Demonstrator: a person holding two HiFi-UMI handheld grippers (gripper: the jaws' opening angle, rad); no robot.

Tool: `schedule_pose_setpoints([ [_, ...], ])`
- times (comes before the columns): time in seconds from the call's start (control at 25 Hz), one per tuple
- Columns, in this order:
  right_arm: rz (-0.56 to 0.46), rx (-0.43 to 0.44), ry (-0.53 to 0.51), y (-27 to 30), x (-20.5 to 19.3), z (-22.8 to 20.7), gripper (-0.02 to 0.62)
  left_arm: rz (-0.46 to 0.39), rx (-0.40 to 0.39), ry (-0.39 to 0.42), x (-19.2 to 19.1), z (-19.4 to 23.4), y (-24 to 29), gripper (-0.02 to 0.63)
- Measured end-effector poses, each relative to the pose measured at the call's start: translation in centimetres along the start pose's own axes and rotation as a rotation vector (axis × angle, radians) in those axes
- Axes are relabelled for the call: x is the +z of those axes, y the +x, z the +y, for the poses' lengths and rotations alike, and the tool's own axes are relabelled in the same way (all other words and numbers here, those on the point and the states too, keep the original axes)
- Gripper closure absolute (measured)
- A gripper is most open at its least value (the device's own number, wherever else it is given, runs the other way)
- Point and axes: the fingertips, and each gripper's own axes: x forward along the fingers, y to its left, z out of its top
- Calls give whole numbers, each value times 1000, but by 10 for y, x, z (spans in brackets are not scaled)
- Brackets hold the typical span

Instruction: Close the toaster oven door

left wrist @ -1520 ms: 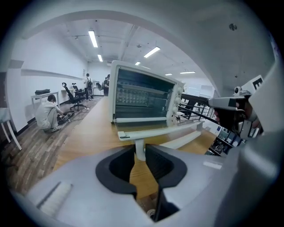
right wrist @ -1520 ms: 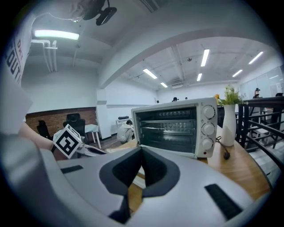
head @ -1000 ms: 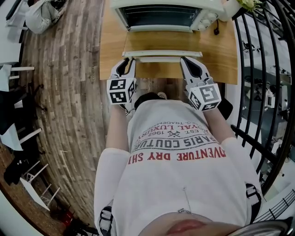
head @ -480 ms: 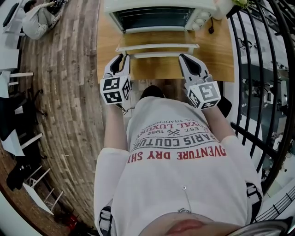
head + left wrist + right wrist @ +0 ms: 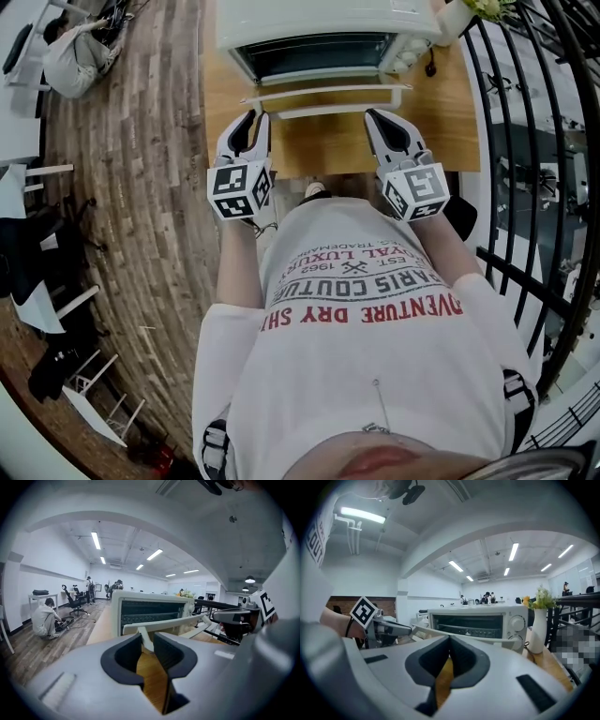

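Beneath the half-raised white-framed glass oven door [image 5: 323, 91] sit my left gripper [image 5: 257, 118], jaws parted and empty, and clenched right gripper [image 5: 373, 116]; closing's midway, so next push it upright.

Bright, even indoor light comes from long ceiling light strips [image 5: 95, 540], which glare pure white. Shadows are faint and soft. Every view bulges like a fisheye, bending straight lines near the edges and leaving black corners. Close to the lens, the left gripper [image 5: 147, 641] and right gripper [image 5: 449, 644] look slightly soft.
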Motion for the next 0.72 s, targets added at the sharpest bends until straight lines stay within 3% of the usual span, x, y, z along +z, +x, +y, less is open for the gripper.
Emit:
schedule_pose_setpoints([
  [0.72,-18,-41,-11,32,23,-12,609,-54,-44,-55,35,14,22,522],
])
